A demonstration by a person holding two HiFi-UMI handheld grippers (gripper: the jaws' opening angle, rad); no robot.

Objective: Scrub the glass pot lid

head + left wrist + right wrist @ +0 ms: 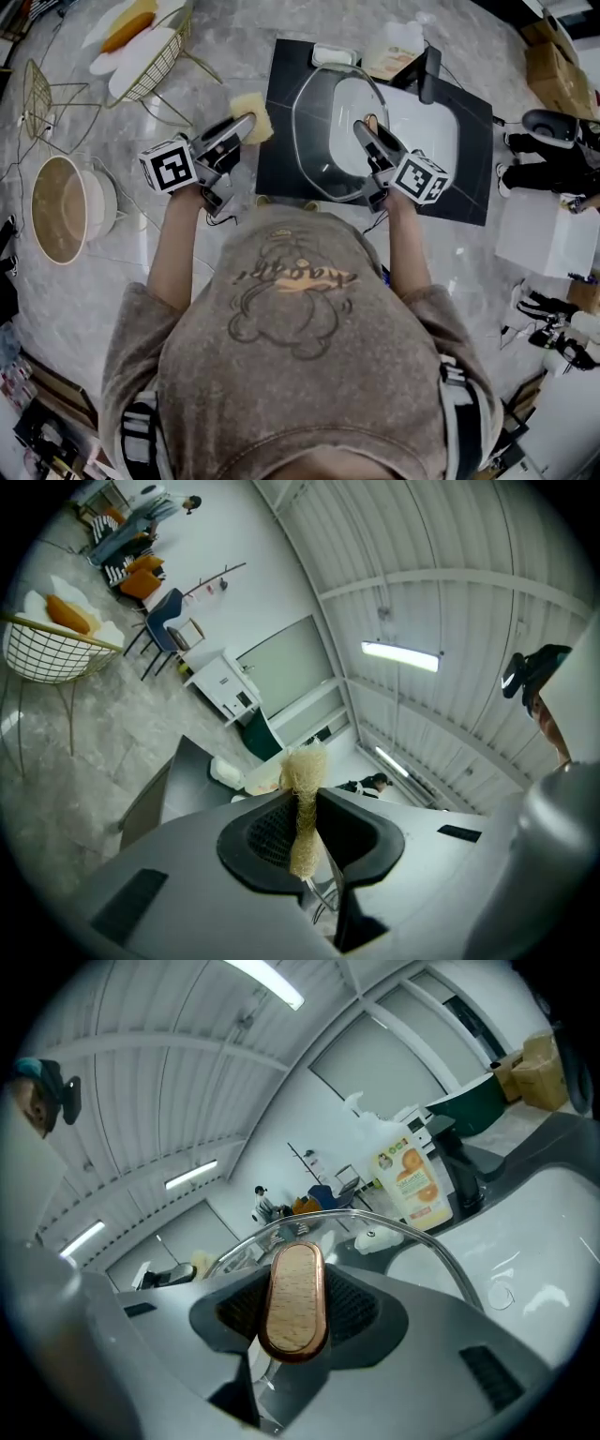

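Note:
The glass pot lid with its metal rim is held up over the white sink. My right gripper is shut on the lid's wooden handle, which fills the space between its jaws in the right gripper view; the lid's rim arcs behind it. To the left of the lid, my left gripper is shut on a yellow loofah sponge. In the left gripper view the sponge is squeezed thin between the pads, its frayed top sticking out.
A dark mat surrounds the sink, with a soap bar, a detergent bottle and a black faucet at its far edge. A wire basket holding cloths and a beige bowl stand left on the marble counter.

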